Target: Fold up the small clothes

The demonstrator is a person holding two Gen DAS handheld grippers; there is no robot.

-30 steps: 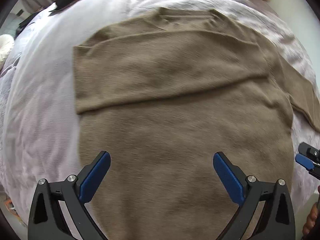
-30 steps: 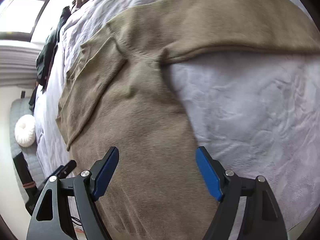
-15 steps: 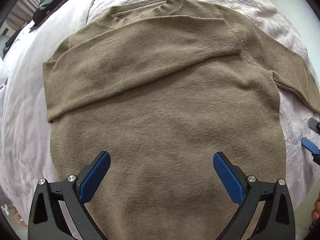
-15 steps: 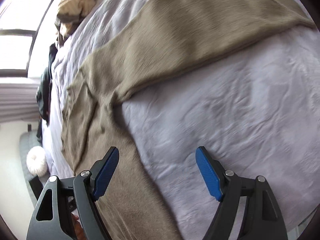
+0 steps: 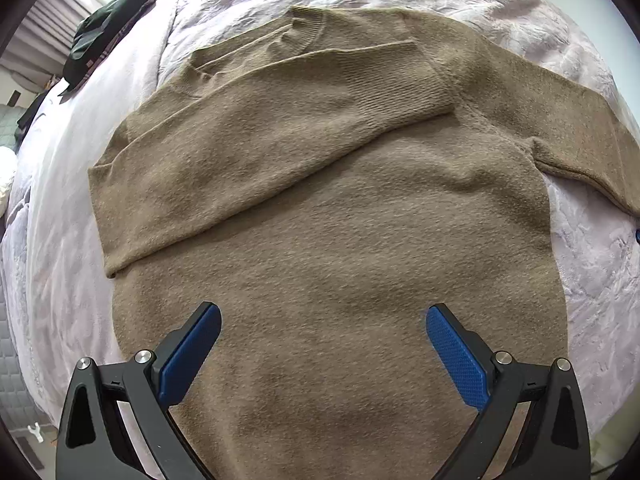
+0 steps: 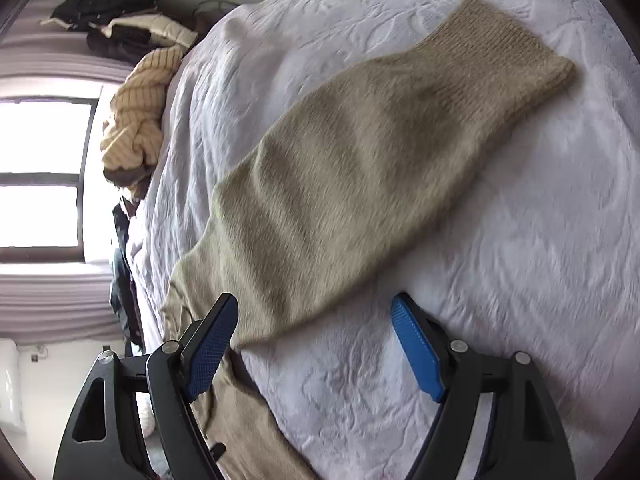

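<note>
Your left gripper (image 5: 323,344) hovers with its black jaws spread wide, blue pads (image 5: 188,354) well apart, holding nothing. Beyond it, filling the centre of the left wrist frame, lies the tan knitted sweater (image 5: 332,208), flat on the pale lilac crinkled bedspread (image 5: 64,208). The sweater body runs from the bottom edge, between and under both pads, up to the ribbed neckline (image 5: 308,30) at upper centre. One sleeve (image 5: 248,136) is folded across the chest, running from the upper right down to a cuff end at the left edge of the body. The other sleeve (image 5: 560,128) stretches out flat toward the right edge of the frame. Whether the pads touch the knit can't be told.

In the right wrist frame your right gripper (image 6: 314,346) is also wide apart, blue pads (image 6: 208,354) empty. The outstretched sleeve (image 6: 360,168) runs diagonally from lower left to upper right, ribbed cuff (image 6: 508,52) at upper right, all resting on the bedspread (image 6: 520,280). The sleeve's lower end sits just beyond the left pad and reaches into the gap between the two; the right pad is over bare bedspread. More of the sweater trails down at bottom left behind the left finger. This frame is slightly blurred.

A cream striped knit garment (image 6: 136,120) is heaped at upper left of the right frame beside a bright window (image 6: 40,176); dark clothes (image 5: 108,36) lie at upper left of the left frame.
</note>
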